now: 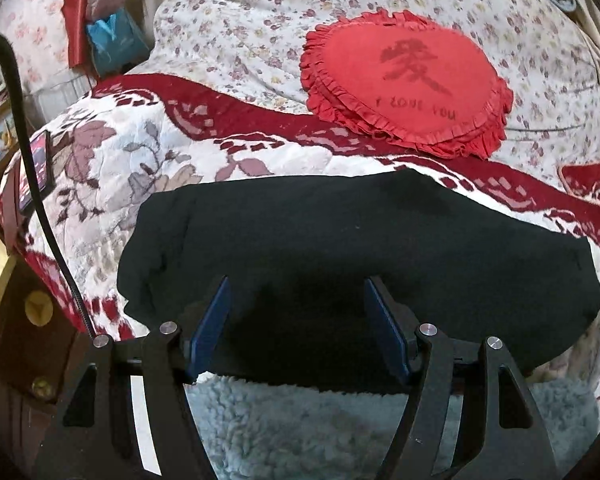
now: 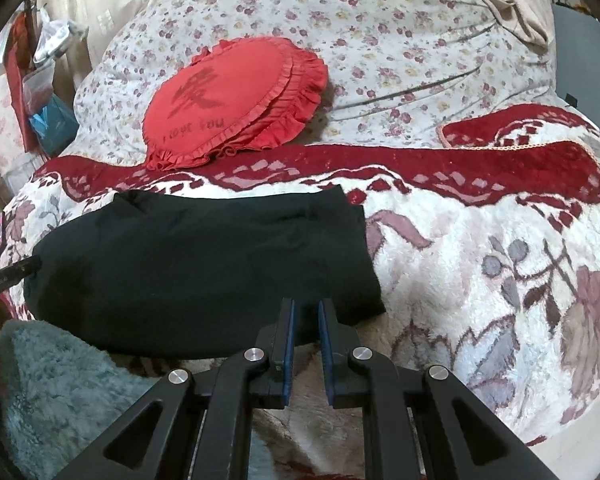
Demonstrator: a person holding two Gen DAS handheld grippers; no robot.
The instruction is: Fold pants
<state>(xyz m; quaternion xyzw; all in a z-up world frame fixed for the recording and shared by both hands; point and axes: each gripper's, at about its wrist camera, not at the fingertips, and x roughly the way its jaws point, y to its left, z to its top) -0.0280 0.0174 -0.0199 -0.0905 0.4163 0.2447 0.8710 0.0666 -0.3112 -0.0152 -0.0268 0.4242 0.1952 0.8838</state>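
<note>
The black pants (image 1: 340, 264) lay as a compact folded bundle on the floral blanket (image 2: 480, 260), w/ a red heart cushion (image 1: 404, 84) well behind. The left gripper (image 1: 296, 320) was held over the near edge, jaws spread wide, nothing grasped. The right gripper (image 2: 305, 316) was seen at the bundle's near right corner, jaws narrowly parted, approx. empty. Fabric was judged soft, light, limp, prob. not slippery; corners/edges, pinched through all layers, were judged best.

The left gripper (image 1: 296, 292) is held with its blue-padded jaws spread wide and nothing clamped between them, while the right gripper (image 2: 305, 312) is held with its jaws drawn near, a narrow empty gap being left.
</note>
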